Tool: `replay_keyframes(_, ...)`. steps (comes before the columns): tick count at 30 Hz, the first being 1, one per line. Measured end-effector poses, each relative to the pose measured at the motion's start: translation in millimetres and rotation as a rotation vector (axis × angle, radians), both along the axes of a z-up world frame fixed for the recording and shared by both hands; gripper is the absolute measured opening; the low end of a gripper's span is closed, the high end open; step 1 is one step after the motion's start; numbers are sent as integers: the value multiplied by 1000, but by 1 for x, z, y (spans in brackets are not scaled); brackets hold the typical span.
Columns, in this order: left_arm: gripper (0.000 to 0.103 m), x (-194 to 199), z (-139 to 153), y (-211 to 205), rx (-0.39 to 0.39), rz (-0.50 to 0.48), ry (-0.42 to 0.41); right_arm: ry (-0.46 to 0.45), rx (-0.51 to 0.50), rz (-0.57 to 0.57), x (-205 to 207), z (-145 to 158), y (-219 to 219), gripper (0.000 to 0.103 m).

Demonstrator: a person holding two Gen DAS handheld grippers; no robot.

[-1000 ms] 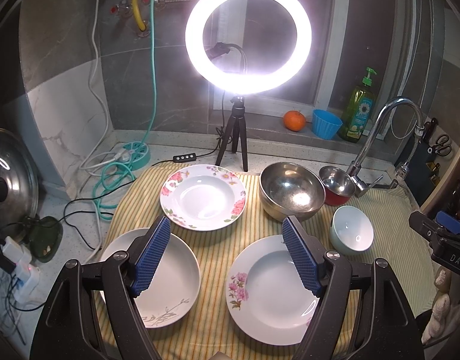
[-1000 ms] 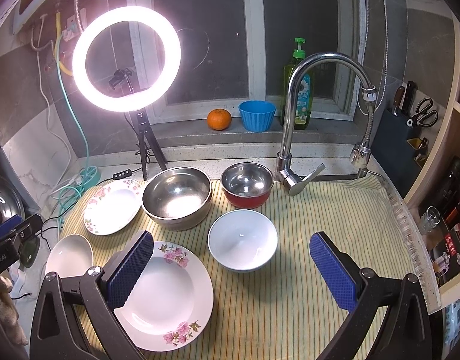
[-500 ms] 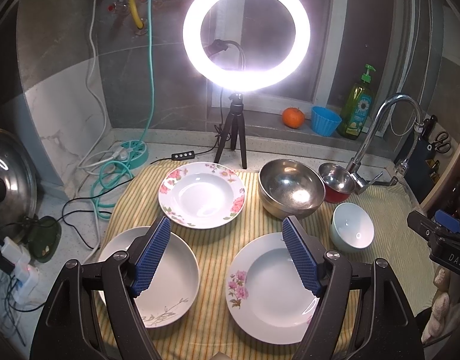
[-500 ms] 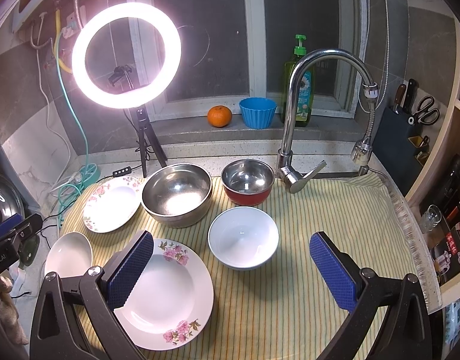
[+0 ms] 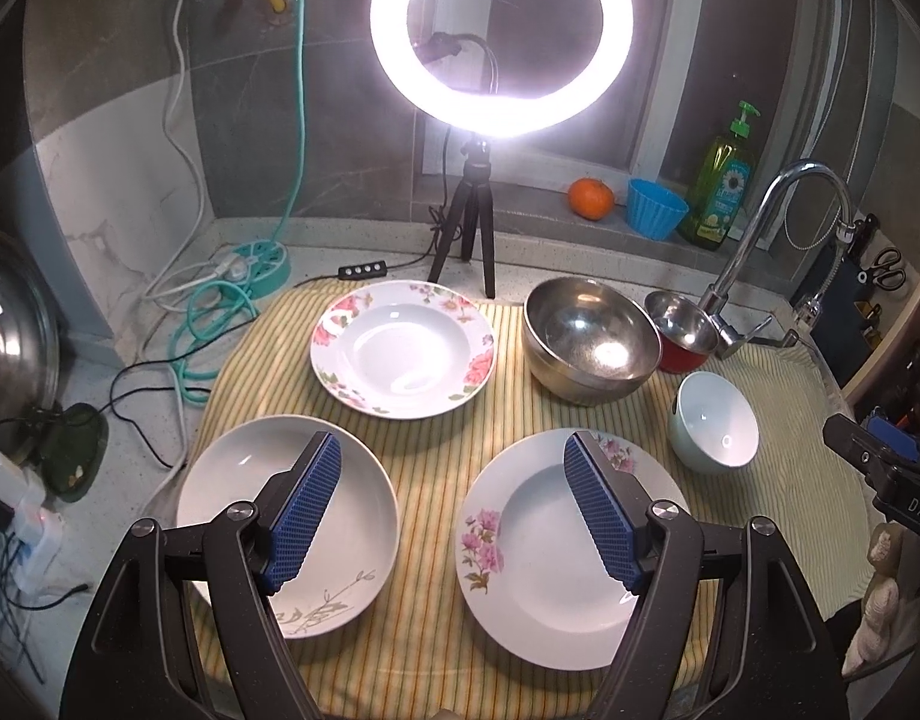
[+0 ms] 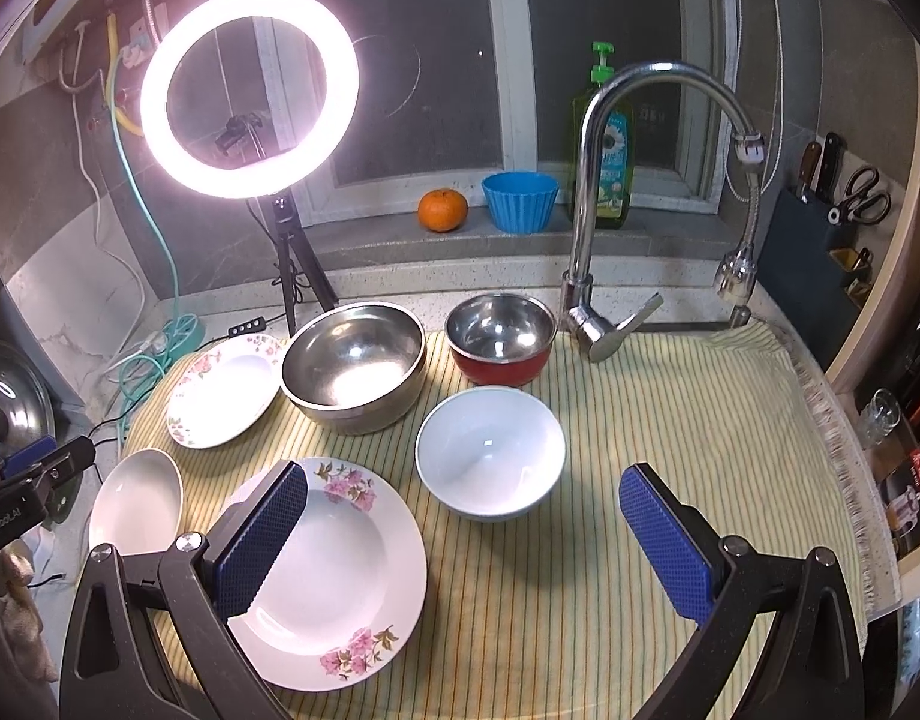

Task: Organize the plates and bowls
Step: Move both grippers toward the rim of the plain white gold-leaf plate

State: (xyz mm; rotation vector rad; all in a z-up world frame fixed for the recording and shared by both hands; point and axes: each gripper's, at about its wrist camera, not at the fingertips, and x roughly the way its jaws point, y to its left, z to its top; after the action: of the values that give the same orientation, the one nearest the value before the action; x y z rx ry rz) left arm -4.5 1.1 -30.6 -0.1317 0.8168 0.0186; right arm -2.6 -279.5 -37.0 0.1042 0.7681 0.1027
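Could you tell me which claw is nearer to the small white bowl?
Right. The right claw hangs open just before the small white bowl; the left claw sits farther left, between two plates.

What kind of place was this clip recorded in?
Most likely a home kitchen counter by a window. A curved faucet stands at the back, a dish soap bottle sits on the sill, and plates and bowls are spread on a striped cloth.
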Motion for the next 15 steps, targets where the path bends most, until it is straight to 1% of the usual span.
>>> replay_keyframes(3,73,2,-10,6,-31,-1,38,21,25,19,1,-8,-2,102)
replay_keyframes(5,69,2,-18,9,-49,-3,63,34,34,33,1,-13,-2,98)
replay_keyframes(7,64,3,-26,12,-78,-11,94,61,52,51,2,-21,-1,89)
replay_keyframes(11,52,7,-44,16,-133,-30,162,128,107,74,6,-40,-2,83)
replay_keyframes(14,51,9,-59,16,-185,-47,216,190,140,69,9,-57,-4,76)
replay_keyframes(15,51,8,-63,17,-196,-50,231,206,145,71,9,-62,-3,72)
